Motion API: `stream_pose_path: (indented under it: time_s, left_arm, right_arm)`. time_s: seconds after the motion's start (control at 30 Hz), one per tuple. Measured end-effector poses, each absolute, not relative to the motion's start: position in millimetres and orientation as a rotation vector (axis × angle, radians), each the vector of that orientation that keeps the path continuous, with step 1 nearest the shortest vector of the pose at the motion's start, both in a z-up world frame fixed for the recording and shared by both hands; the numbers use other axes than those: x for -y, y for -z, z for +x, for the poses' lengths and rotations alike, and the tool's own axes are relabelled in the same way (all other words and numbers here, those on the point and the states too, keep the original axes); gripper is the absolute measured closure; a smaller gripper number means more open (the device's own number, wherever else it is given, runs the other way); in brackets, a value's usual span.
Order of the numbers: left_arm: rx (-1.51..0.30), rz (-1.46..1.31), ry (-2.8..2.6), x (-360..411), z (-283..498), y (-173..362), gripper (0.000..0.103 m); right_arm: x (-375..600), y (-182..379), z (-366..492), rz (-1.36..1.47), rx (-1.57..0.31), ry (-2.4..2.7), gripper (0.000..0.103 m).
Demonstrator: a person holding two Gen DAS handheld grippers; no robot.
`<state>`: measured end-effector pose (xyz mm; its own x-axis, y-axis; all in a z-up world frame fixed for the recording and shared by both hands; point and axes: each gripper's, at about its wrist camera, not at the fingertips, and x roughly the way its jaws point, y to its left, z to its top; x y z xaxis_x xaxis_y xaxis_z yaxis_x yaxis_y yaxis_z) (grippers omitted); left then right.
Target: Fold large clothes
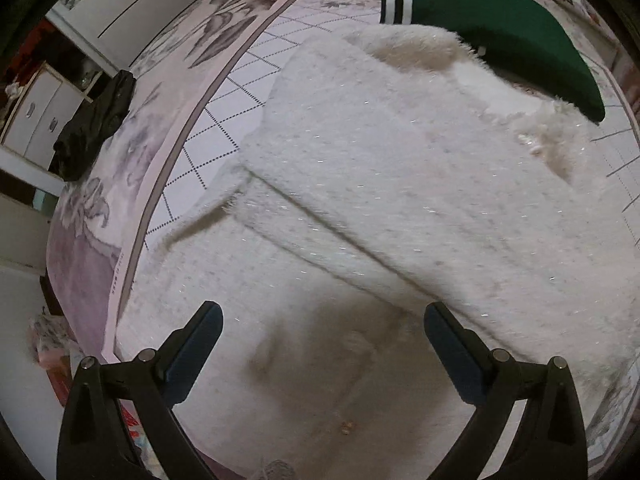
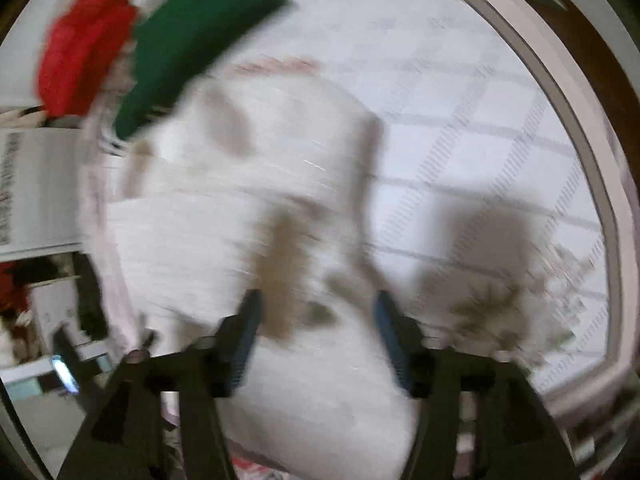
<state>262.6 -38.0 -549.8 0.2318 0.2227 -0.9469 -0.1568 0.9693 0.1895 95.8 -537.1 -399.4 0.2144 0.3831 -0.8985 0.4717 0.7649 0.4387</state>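
A bed point(image 1: 240, 92) carries everything, covered by a pale pink spread with a dotted diamond grid in the middle and a border of grey-mauve printed flowers. A large fluffy white garment point(image 1: 400, 184) lies spread across the grid, one sleeve folded diagonally over its body. At the far side of the white garment, a folded green garment point(image 1: 512, 36) with a black-and-white striped cuff overlaps its edge. Well to the left of the white garment, a crumpled black cloth point(image 1: 96, 124) lies on the flowered border at the bed's edge. The right wrist view, heavily blurred, shows a red item point(image 2: 84, 52) beyond the green garment; whether it rests on the bed cannot be told.
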Motion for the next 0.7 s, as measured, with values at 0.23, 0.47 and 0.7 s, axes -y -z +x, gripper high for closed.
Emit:
stream_pose_path:
  time_s: [0.23,0.47,0.7]
  left_arm:
    - [-1.297,0.021,-0.387,66.4,244.1,544.4,0.000]
    - [-1.279,0.052,-0.479,101.5,206.5,531.9,0.000]
    - [-1.329,0.197,-0.438,160.5,178.3,550.7,0.000]
  right_arm:
    - [479.5,457.9,174.1,0.740,-1.557,-0.092,0.097]
    - [477.5,396.0,207.5,0.338,-1.359,-0.191,0.097]
    - [521.5,450.3,207.7,0.460,-1.601,-0.237,0.028]
